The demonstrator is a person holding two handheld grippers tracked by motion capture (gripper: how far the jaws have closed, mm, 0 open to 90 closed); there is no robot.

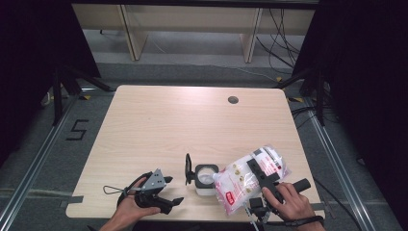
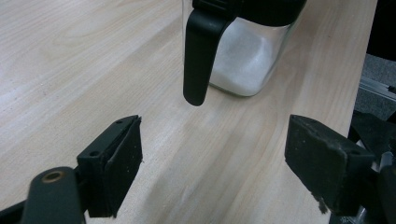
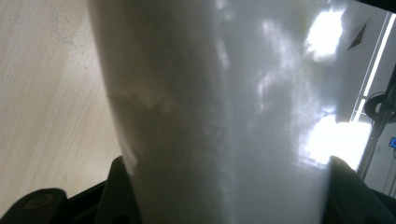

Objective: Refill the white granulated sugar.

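A clear square jar (image 1: 206, 180) with white granules in it stands near the table's front edge, its black lid (image 1: 188, 169) flipped up on its left side. My right gripper (image 1: 258, 172) is shut on a plastic bag of white granules (image 1: 243, 180), held tilted with its lower corner at the jar's mouth. In the right gripper view the bag (image 3: 224, 107) fills the space between the two jaws. My left gripper (image 1: 174, 189) rests open to the left of the jar. In the left gripper view its jaws (image 2: 212, 158) stand wide apart, with the jar (image 2: 245, 60) and hanging lid (image 2: 201, 56) ahead.
The light wooden table (image 1: 159, 125) has a round cable hole (image 1: 233, 99) at the back right. Beyond it stand pale shelf legs (image 1: 130, 33) and floor cables (image 1: 284, 43). Dark curtains flank both sides.
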